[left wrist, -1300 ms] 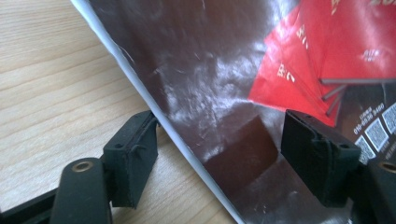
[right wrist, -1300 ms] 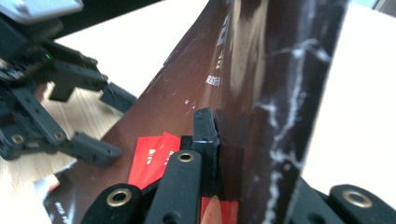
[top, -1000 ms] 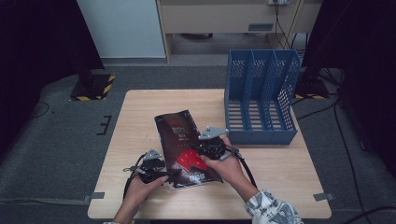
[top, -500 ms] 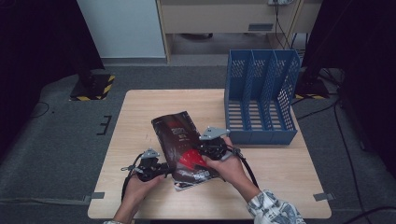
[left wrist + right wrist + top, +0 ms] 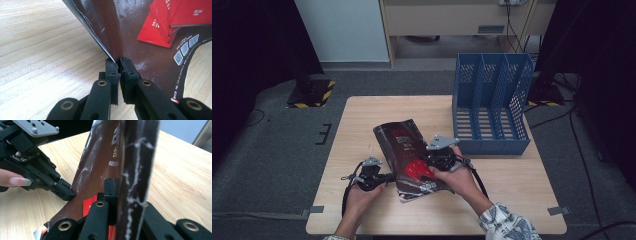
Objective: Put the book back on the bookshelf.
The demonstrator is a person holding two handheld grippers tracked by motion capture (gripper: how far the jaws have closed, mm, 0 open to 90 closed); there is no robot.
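A dark brown magazine (image 5: 399, 142) with red book pictures on its cover is held above the wooden table between both hands. My left gripper (image 5: 389, 176) grips its near left edge; the jaws have just been closing and now pinch the cover's edge (image 5: 130, 32), as the left gripper view (image 5: 118, 62) shows. My right gripper (image 5: 424, 162) is shut on the magazine's right side. In the right gripper view its jaws (image 5: 117, 182) clamp the folded magazine (image 5: 100, 165), and the left gripper (image 5: 66, 191) touches the cover's far edge.
A blue perforated file rack (image 5: 492, 105) with three slots stands on the table's right rear part. Bare wooden table (image 5: 522, 175) lies to the right and along the left (image 5: 352, 130). Grey floor surrounds the table.
The left gripper's jaws have gone from open beside the magazine to shut on its left edge. The right gripper and the magazine have stayed where they were.
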